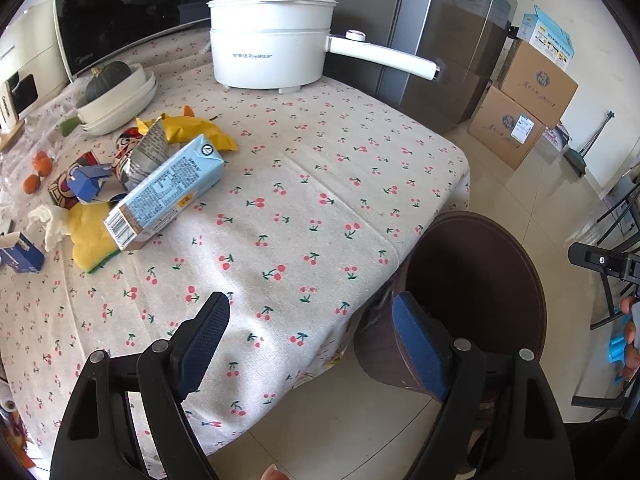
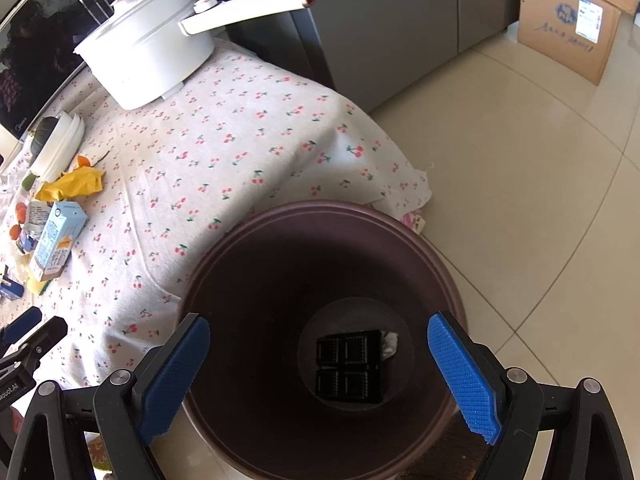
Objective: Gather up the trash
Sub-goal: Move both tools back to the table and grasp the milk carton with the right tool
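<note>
A trash pile lies at the left of the cherry-print table: a light blue carton (image 1: pixel 168 192), a yellow wrapper (image 1: pixel 200 130), a printed snack packet (image 1: pixel 148 148), a white tissue (image 1: pixel 48 220), a yellow sponge (image 1: pixel 90 240) and small blue boxes (image 1: pixel 86 182). My left gripper (image 1: pixel 310 304) is open and empty over the table's near corner, well right of the pile. My right gripper (image 2: pixel 318 322) hangs open and empty over the dark brown bin (image 2: pixel 320 208). A black plastic tray (image 2: pixel 350 366) and a crumpled tissue (image 2: pixel 390 344) lie at the bin's bottom.
A white electric pot (image 1: pixel 272 52) with a long handle stands at the table's back, stacked white bowls (image 1: pixel 120 100) with a dark squash at the back left. Small oranges (image 1: pixel 36 172) lie near the pile. A grey fridge (image 1: pixel 440 40) and cardboard boxes (image 1: pixel 528 100) stand behind the bin.
</note>
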